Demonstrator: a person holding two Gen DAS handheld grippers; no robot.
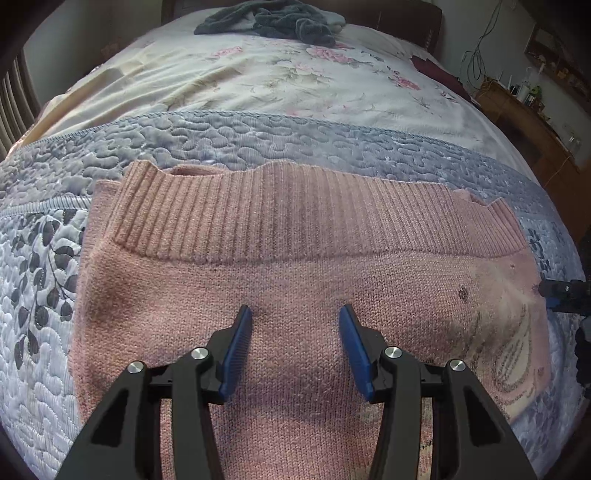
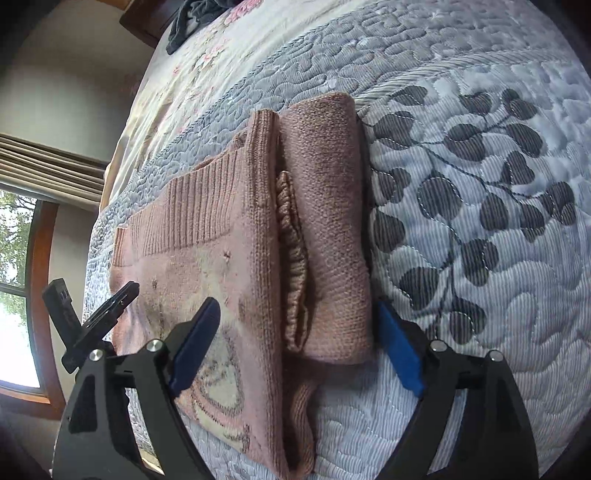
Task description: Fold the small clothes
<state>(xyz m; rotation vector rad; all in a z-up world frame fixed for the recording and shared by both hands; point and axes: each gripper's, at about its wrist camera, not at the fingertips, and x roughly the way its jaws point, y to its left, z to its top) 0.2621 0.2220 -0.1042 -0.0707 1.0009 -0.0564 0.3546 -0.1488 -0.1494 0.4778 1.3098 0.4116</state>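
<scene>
Pink knit sweater (image 1: 295, 266) lies flat on the quilted blue-grey bedspread (image 1: 48, 295), ribbed band toward the bed's far edge, sleeve folded over along its side in the right wrist view. Stitched cream motif at its right end, partly cut off, hard to read. Left gripper (image 1: 295, 314) hovers over the knit, blue ridged pads spread, holding nothing. Right gripper (image 2: 299, 325) fingers wide apart, straddling the folded sleeve; contact unclear. Dark cloth heap (image 1: 269, 18) at the far edge.

Folded sweater (image 1: 280, 295) on quilt (image 1: 258, 136), blanket heap (image 1: 273, 18) far behind.
</scene>
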